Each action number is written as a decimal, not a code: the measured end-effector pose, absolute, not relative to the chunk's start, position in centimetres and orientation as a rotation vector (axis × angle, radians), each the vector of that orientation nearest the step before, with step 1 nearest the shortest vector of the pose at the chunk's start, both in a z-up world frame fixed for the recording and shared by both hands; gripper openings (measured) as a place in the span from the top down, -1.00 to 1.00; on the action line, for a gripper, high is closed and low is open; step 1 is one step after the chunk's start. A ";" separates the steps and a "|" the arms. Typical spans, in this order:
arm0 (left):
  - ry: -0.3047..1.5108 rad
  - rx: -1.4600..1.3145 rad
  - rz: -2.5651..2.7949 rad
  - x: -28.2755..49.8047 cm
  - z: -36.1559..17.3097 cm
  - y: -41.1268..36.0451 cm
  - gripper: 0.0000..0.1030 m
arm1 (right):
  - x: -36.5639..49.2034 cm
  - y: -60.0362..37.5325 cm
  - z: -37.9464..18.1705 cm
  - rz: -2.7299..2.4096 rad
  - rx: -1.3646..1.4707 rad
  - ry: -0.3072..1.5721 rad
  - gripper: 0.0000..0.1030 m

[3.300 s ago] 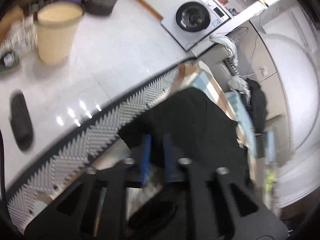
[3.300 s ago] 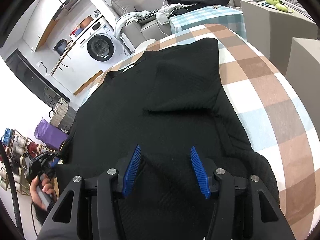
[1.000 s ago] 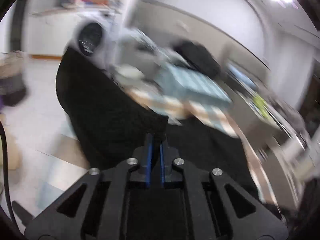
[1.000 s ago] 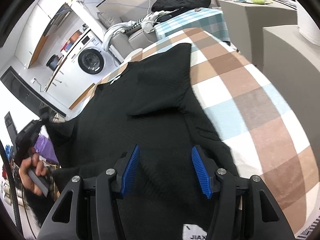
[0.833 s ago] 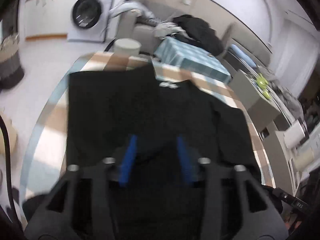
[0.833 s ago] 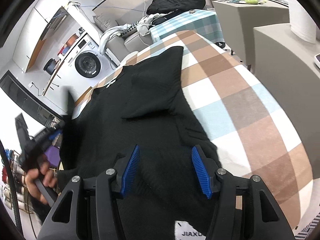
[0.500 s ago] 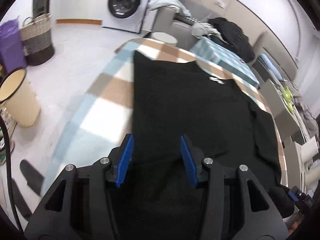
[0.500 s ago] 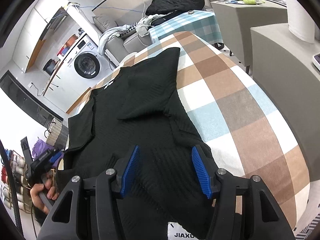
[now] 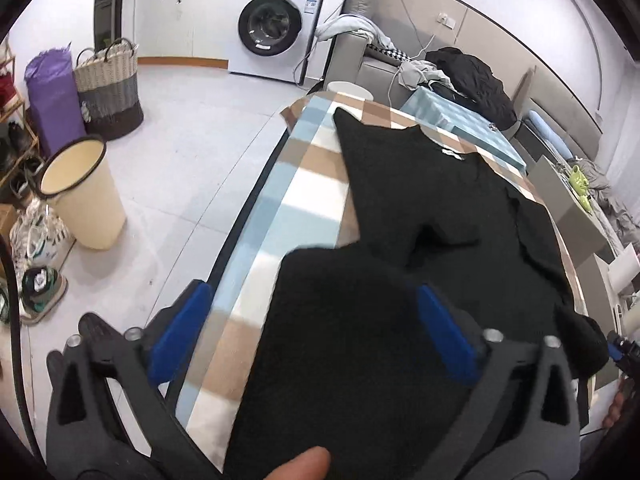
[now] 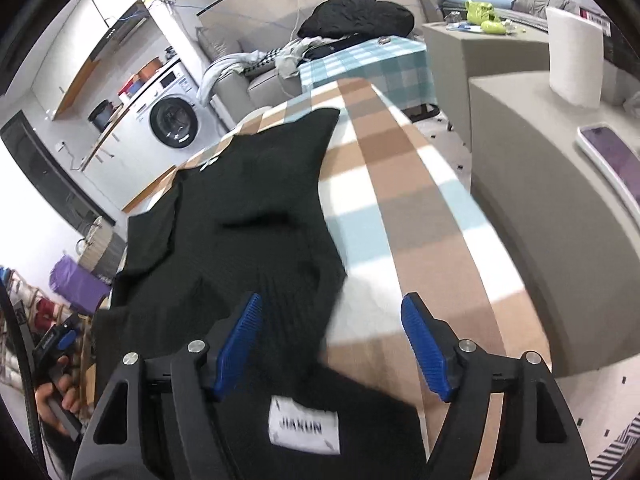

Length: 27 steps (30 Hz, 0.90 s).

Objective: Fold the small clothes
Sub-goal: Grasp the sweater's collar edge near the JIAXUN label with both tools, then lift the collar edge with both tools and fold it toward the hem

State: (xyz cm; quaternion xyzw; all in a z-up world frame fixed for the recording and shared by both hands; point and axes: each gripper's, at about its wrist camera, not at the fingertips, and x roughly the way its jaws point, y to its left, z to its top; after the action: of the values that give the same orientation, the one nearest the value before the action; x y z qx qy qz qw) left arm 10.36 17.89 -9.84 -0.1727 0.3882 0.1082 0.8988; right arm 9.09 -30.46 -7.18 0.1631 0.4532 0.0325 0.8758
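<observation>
Checked tablecloth (image 9: 316, 200) covers table; black garment (image 9: 420, 208) spread flat across it, sleeves folded inward.

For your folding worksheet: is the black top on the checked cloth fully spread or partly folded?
Partly folded. The black top has its sleeves turned in over the body on the checked cloth; both grippers are open and hold nothing.

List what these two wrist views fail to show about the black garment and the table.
- Left wrist: black garment's near hem runs behind the open left gripper and off the bottom edge.
- Right wrist: the white label is blurred and only partly legible.
- Right wrist: open right gripper covers the checked tablecloth's near edge.
</observation>
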 end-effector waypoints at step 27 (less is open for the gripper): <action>0.950 -0.302 0.162 10.7 -15.5 16.8 0.89 | 8.5 -27.8 -8.0 0.319 0.276 0.912 0.90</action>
State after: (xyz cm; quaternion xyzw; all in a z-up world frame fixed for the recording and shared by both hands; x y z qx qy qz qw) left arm 10.72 16.77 -15.49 -0.1447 0.4549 0.0776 0.8753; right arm 8.46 -27.75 -8.04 0.1322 0.4371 0.1530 0.8764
